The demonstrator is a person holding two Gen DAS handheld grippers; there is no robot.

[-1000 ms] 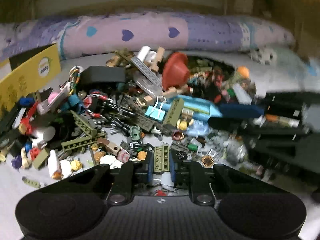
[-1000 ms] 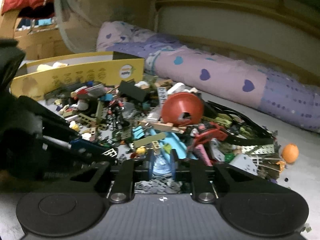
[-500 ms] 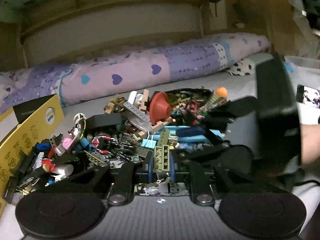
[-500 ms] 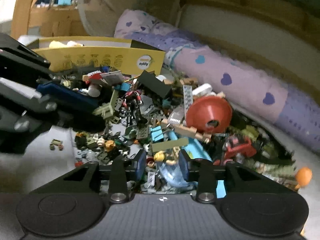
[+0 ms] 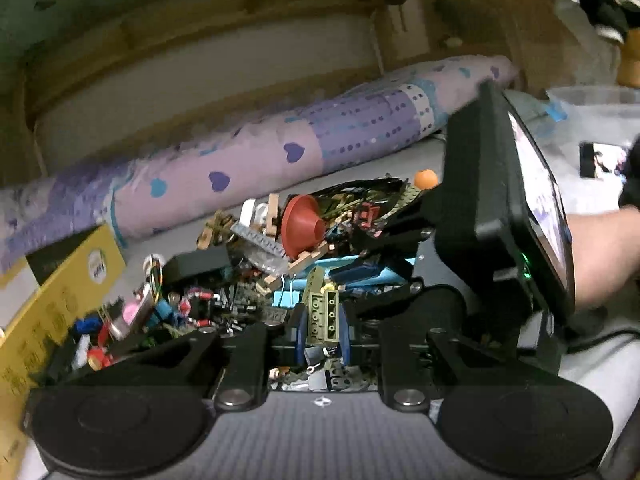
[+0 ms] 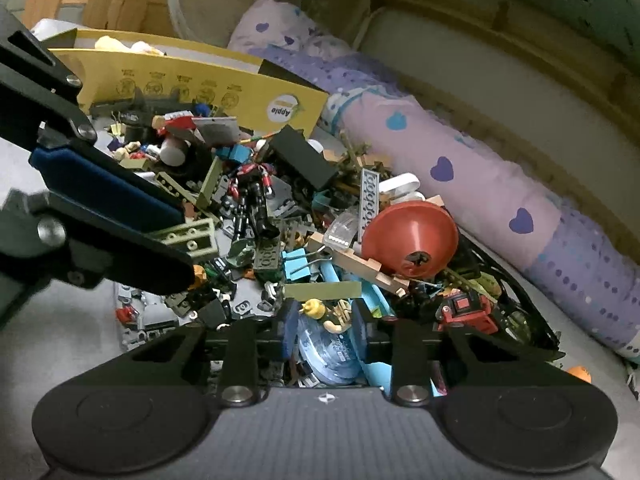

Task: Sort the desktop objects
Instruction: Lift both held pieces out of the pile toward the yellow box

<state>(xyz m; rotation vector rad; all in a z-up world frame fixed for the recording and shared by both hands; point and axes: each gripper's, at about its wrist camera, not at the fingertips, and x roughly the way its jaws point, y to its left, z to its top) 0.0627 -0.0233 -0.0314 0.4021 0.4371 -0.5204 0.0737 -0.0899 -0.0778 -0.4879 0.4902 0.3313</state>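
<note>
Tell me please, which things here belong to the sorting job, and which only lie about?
Job:
- olive brick, in the left gripper
- toy figure, at the right gripper
- red funnel
- yellow box

Lying about:
- heart-print bolster
- phone

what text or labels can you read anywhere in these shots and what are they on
"Apple": on the round white logo of the yellow cardboard box, seen upside down in the right wrist view.
Round printed icons with small captions along the same box wall: too small to read.
The same logo in the left wrist view: too blurred to read.
Print on the blue disc between the right gripper's fingers: too small to read.
Phone screen: picture only, nothing legible.
</note>
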